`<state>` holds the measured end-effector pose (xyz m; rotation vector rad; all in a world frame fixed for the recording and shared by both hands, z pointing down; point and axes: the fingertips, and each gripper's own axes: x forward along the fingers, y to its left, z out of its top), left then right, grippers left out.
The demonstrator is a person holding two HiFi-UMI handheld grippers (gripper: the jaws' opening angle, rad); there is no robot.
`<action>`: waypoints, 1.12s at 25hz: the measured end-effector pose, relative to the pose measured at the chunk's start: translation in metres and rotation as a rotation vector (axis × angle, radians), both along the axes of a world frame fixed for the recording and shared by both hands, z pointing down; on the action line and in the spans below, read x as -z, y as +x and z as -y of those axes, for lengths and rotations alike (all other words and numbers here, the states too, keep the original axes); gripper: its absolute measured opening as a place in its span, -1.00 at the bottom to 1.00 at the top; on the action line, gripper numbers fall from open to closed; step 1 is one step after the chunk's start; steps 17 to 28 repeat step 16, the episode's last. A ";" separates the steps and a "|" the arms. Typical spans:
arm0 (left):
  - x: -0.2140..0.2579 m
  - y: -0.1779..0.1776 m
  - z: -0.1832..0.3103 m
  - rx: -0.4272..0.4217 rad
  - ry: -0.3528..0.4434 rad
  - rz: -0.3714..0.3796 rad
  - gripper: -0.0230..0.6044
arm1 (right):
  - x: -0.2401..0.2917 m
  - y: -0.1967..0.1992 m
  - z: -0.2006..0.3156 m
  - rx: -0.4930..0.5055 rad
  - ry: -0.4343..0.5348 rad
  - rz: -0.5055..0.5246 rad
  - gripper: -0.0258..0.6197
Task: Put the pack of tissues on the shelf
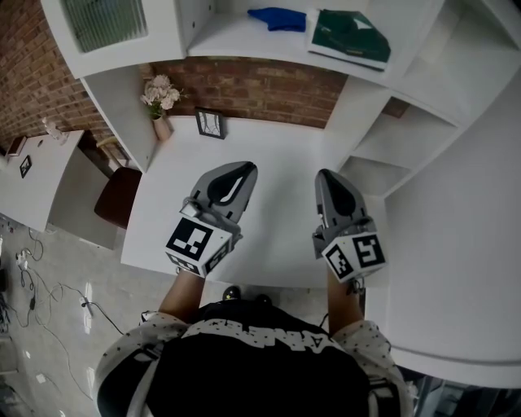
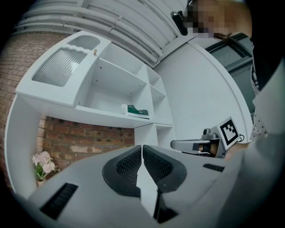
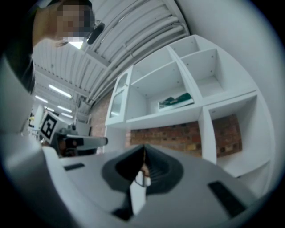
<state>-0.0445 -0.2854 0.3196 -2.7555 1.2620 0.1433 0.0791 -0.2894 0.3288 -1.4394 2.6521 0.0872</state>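
Note:
The green pack of tissues lies on the white shelf above the desk; it also shows small in the left gripper view and the right gripper view. A blue cloth-like thing lies to its left. My left gripper and right gripper hover side by side over the white desk, well below the shelf. Both point roughly level toward the brick wall. Each gripper's jaws are pressed together with nothing between them, as the left gripper and right gripper show in their own views.
A vase of pale flowers and a small picture frame stand at the desk's back left. Shelf cubbies rise on the right. A brown chair and a white side table sit to the left, with cables on the floor.

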 end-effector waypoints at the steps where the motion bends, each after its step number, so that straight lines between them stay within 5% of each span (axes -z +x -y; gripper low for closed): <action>1: 0.000 0.000 0.000 0.001 -0.006 -0.005 -0.78 | 0.000 0.000 0.000 0.000 0.001 -0.001 -0.82; 28: 0.001 0.002 0.001 0.000 -0.009 -0.007 -0.78 | 0.005 0.001 0.001 0.008 0.010 0.005 -0.82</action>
